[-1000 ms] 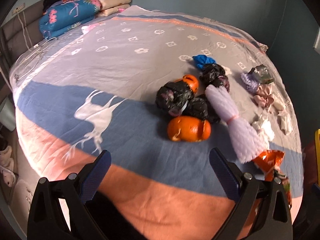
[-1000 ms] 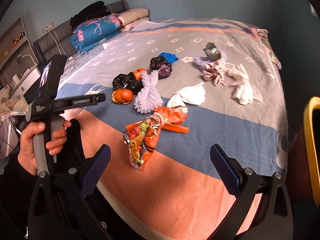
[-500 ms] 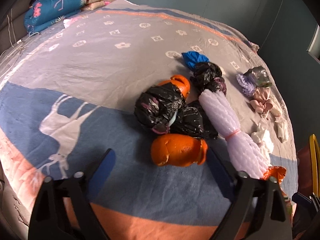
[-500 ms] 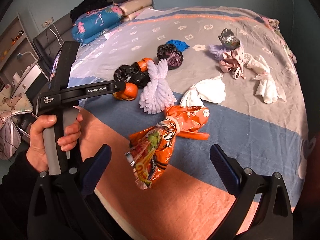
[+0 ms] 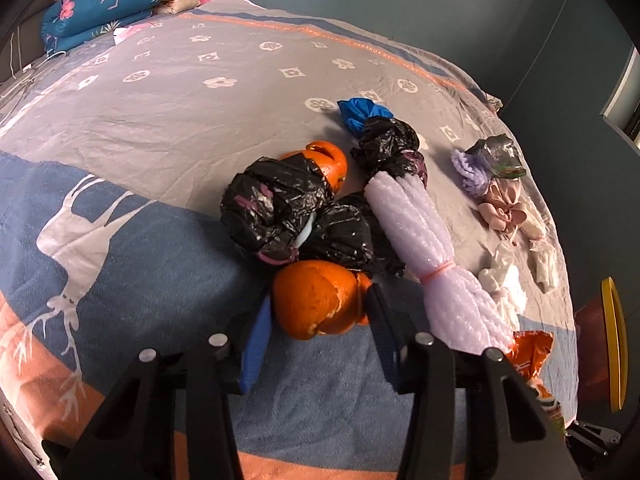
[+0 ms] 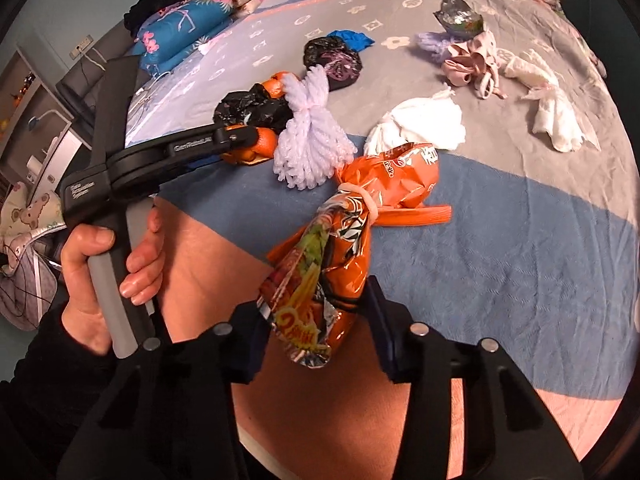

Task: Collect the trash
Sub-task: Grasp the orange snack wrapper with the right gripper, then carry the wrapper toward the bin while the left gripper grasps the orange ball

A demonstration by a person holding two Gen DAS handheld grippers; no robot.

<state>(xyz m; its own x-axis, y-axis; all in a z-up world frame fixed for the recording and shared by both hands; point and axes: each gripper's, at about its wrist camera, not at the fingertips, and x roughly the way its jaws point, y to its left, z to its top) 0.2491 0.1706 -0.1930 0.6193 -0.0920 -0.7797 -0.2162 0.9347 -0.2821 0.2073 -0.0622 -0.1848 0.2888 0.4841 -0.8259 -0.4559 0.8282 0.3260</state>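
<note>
Item 1, left gripper (image 5: 318, 312): I have it pitched steeply down over the bedspread (image 5: 160, 128), the person's hand (image 6: 108, 276) wrapped round its grey handle as the right wrist view shows. The orange peel (image 5: 316, 304) sits between the blue pads, both fingers (image 5: 256, 332) against its sides; jaws closing, roughly a third of full spread. A second ago they stood wide with the peel well ahead.

Item 2, right gripper (image 6: 316, 320): likewise tilted down, jaws closing. The lower end of the orange snack bag (image 6: 340, 256) lies between the fingers; I cannot tell whether the pads press the foil yet. Half a second ago the bag lay ahead of wide-open fingers.

Item 3, remaining trash on the bedspread: black bags (image 5: 280, 208) touching the peel's far side, lilac foam net (image 5: 420, 240) beside them, blue scrap (image 5: 360, 112) beyond, white tissue wad (image 6: 420, 124) behind the snack bag.
</note>
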